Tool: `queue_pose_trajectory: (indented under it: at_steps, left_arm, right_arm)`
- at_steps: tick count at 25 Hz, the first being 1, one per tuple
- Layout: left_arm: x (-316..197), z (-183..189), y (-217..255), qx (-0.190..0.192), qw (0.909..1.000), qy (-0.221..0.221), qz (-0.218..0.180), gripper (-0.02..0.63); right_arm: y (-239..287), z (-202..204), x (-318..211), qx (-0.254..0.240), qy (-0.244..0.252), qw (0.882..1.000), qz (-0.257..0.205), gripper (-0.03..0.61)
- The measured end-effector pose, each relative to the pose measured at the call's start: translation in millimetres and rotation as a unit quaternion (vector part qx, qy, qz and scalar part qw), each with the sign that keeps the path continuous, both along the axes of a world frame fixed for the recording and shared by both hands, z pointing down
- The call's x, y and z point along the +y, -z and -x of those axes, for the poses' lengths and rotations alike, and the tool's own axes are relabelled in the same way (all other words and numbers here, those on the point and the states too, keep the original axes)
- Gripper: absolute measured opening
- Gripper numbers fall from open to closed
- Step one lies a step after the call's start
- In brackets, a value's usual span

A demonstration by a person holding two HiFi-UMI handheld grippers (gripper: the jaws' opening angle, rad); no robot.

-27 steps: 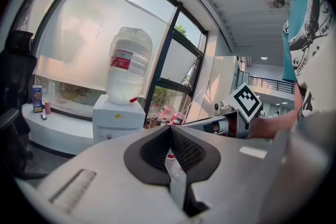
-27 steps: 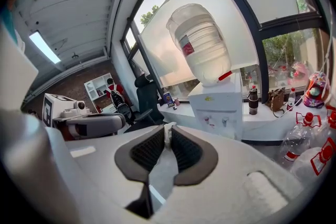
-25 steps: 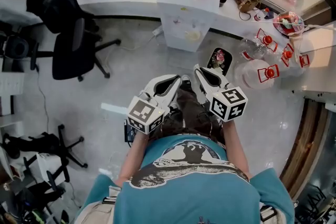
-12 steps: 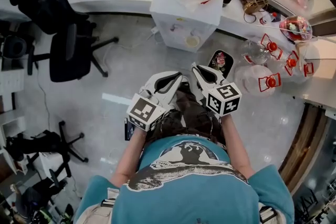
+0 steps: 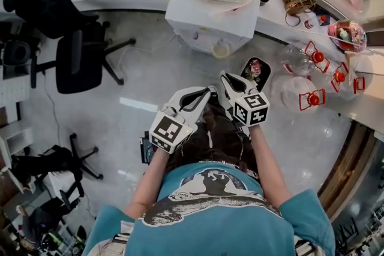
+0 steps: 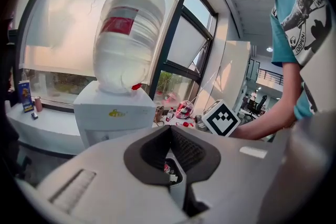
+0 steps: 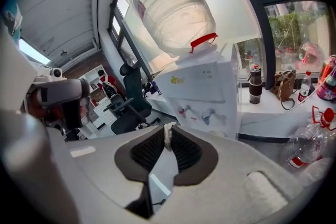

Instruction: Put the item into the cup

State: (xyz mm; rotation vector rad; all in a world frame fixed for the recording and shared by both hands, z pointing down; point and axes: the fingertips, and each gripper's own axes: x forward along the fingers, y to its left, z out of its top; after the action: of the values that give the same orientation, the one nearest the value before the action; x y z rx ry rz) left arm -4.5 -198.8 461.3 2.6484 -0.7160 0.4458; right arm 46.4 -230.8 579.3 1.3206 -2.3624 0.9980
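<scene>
Head view: you hold left gripper (image 5: 208, 93) and right gripper (image 5: 224, 77) close together above the floor, facing the water dispenser (image 5: 210, 15). Cup not made out. Left gripper view: jaws together, nothing between them. Right gripper view: jaws clamped on the item (image 7: 167, 132), a small white sliver at the tips. It is probably light, thin and soft, so pinch it at the edge; it could slip.
</scene>
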Motion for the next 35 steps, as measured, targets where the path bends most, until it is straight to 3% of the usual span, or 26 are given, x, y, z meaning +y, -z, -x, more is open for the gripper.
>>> queue_pose_trajectory:
  at_steps: [5,13,26,35]
  left_arm:
    - [-12.9,-8.6,-27.6,-0.008,0.9999,-0.011,0.004,0.014]
    - [-28.0,-7.7,-56.6,-0.007,0.9985,0.022,0.050,0.012]
    - [-58.9,-10.2,-53.9,-0.012,0.9994,0.026,0.022,0.012]
    - [-55.8,-16.3,-67.5,-0.018,0.9991,0.017,0.035,0.014]
  right_arm:
    - [-42.5,-14.6,-26.9,0.000,-0.024,1.000,0.011,0.043]
    - [-112.6,-28.1,-57.1,0.007,-0.059,0.996,0.058,0.043]
    - [-177.8,-30.5,-92.8,0.047,-0.067,0.992,0.096,0.043]
    - [-205.5,-30.7,-105.4,0.045,-0.085,0.989,0.115,0.043]
